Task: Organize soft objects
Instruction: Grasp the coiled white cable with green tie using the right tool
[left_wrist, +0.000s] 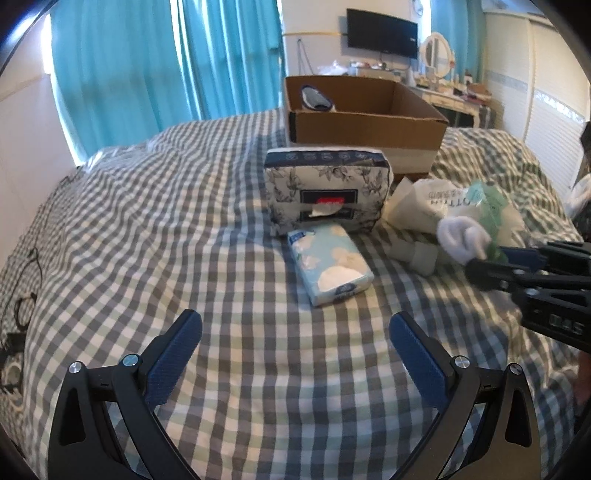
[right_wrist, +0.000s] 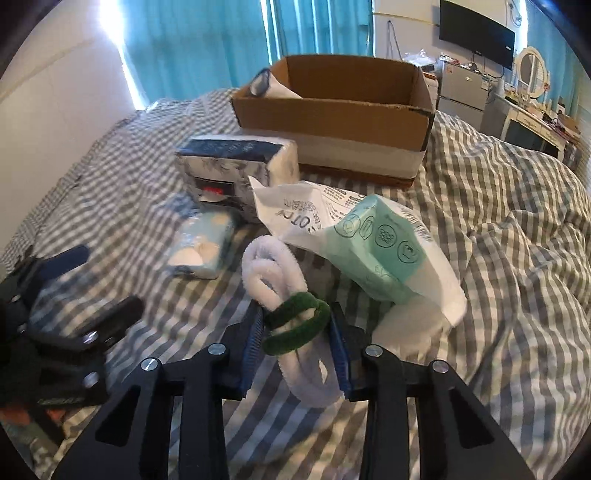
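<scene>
Here, on the bed (left_wrist: 221, 369) with its gray-and-white checked cover, the soft things lie in a loose cluster. Right hand-held gripper (right_wrist: 298, 347): jaws drawn narrow, clamped on a bundle of fuzzy loops, a white loop (right_wrist: 269, 269) and a green loop (right_wrist: 295, 325) threaded together. The lower part of the white loop hangs down between the fingers; how the two loops interlock is hard to make out. In the left wrist view the same bundle (left_wrist: 461, 236) shows only as a white blur at the tips of the right hand-held gripper, the green mostly hidden.

Left hand-held gripper (left_wrist: 295, 332): jaws spread wide, nothing between them, above the bedcover, near the small tissue pack (left_wrist: 328, 266), pale blue with white cloud shapes.

Just behind the small pack, touching it or nearly so, stands the floral tissue pack (left_wrist: 325, 188), a tissue poking from its slot. Beside it on the right, a crumpled white and mint-green wrapper (right_wrist: 369, 247), print partly legible, upside down. A gray object under it is cut off from view.

Behind all, an open cardboard box (left_wrist: 369, 125) on the bed; something dark-rimmed (left_wrist: 314, 98) leans inside its left corner, not identifiable.
</scene>
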